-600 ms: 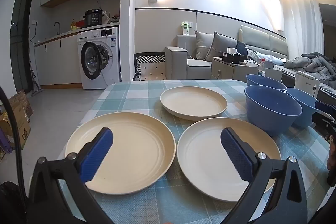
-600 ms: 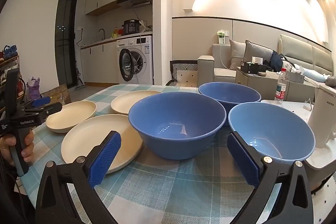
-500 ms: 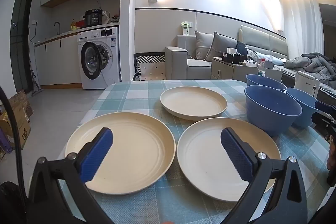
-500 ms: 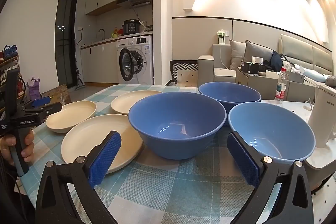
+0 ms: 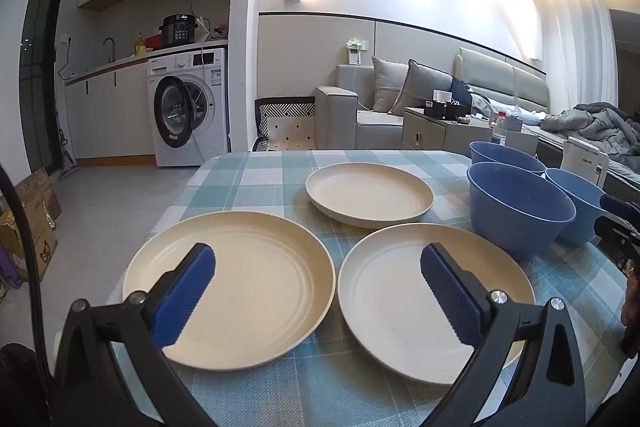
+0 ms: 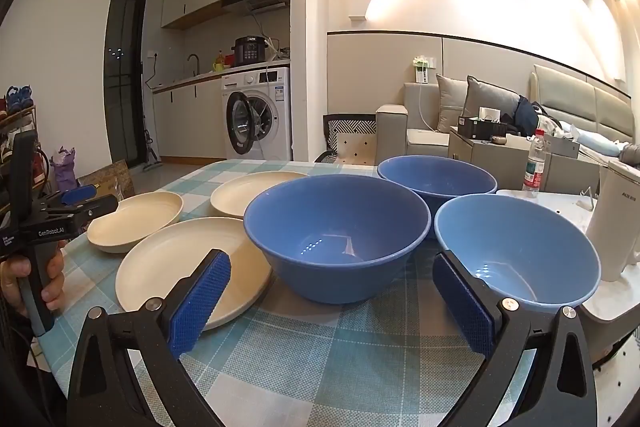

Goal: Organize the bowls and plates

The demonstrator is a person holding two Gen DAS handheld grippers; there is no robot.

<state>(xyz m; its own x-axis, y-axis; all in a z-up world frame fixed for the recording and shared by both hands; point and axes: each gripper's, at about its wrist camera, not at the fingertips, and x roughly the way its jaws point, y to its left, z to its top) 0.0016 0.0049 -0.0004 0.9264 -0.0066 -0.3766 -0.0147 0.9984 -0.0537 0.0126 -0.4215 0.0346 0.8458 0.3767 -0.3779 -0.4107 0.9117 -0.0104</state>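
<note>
Your left gripper (image 5: 316, 291) and right gripper (image 6: 332, 301): both jaws apart, empty, hovering. Three cream round plates (image 5: 230, 285) left, three blue bowls (image 6: 338, 231) right, unstacked, so each rim is reachable.

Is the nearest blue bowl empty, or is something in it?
Empty. The right wrist view looks straight into the nearest bowl and shows only bare blue bottom with light glints. It stands upright on the tablecloth.

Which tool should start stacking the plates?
Left. The left tool hangs open right over the two near plates. The right tool, also open, faces the blue bowls instead.
</note>
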